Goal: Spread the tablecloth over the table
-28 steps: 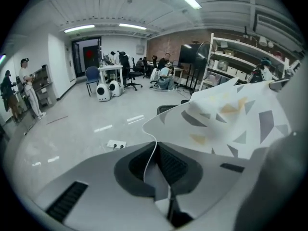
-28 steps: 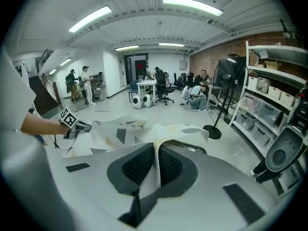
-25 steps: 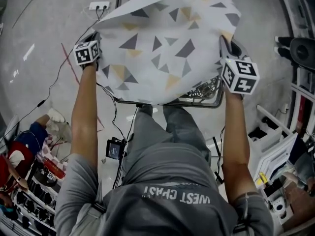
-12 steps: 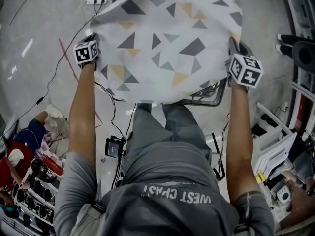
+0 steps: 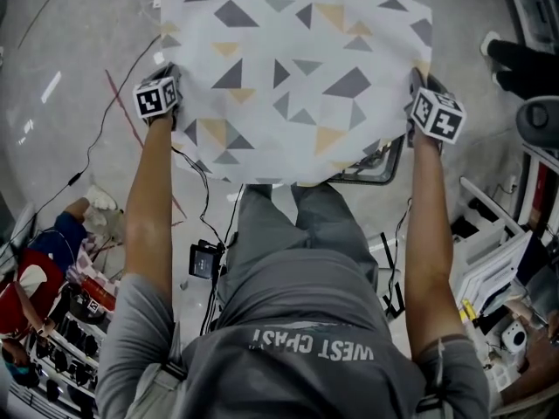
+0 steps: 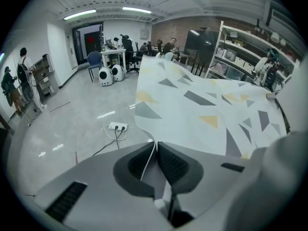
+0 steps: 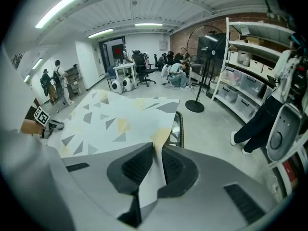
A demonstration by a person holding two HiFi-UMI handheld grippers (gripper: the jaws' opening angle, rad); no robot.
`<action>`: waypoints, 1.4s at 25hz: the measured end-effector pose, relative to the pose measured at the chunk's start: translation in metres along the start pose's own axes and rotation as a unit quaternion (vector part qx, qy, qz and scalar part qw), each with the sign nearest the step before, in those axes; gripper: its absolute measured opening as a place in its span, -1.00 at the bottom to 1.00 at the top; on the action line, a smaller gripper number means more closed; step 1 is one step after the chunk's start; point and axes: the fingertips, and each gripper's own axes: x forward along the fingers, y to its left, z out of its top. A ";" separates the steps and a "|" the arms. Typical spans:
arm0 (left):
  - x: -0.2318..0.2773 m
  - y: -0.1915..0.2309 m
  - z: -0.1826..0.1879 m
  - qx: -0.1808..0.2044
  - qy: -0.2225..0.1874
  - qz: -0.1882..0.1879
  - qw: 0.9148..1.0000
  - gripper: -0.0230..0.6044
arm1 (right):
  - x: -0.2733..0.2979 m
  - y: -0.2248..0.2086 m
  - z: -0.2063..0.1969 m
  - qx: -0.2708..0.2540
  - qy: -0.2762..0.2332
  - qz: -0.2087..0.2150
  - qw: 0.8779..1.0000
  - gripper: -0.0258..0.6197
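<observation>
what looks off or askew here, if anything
Nothing looks spilled or damaged. The white tablecloth with grey and yellow triangles lies spread out flat, but the near right corner of the dark-framed table pokes out uncovered beneath its edge.

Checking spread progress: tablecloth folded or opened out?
Opened out: the tablecloth is one flat sheet, no folds, over the table. Resting or held above: cannot tell.

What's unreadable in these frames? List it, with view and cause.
- Table: head view, the tablecloth hides everything except one near corner of its frame, so the top cannot be seen.
- Tablecloth's far edge: head view, cut off by the picture's top edge.
- People at the back desks: left gripper view, too small to tell what they are doing.
</observation>
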 end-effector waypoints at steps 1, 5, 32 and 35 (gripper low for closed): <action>-0.002 0.001 0.001 0.004 -0.004 0.000 1.000 -0.88 | 0.001 0.000 0.000 0.000 0.004 -0.003 1.000 -0.83; -0.010 0.005 0.004 0.020 -0.014 0.006 1.000 -0.88 | 0.007 -0.001 -0.001 0.003 0.015 0.001 1.000 -0.83; -0.013 -0.019 0.003 0.013 -0.019 0.006 1.000 -0.89 | -0.085 -0.021 -0.092 0.279 -0.052 0.354 0.891 -0.20; -0.013 -0.021 0.001 0.013 -0.021 0.005 1.000 -0.89 | -0.121 0.004 -0.066 0.251 -0.051 0.419 0.871 -0.18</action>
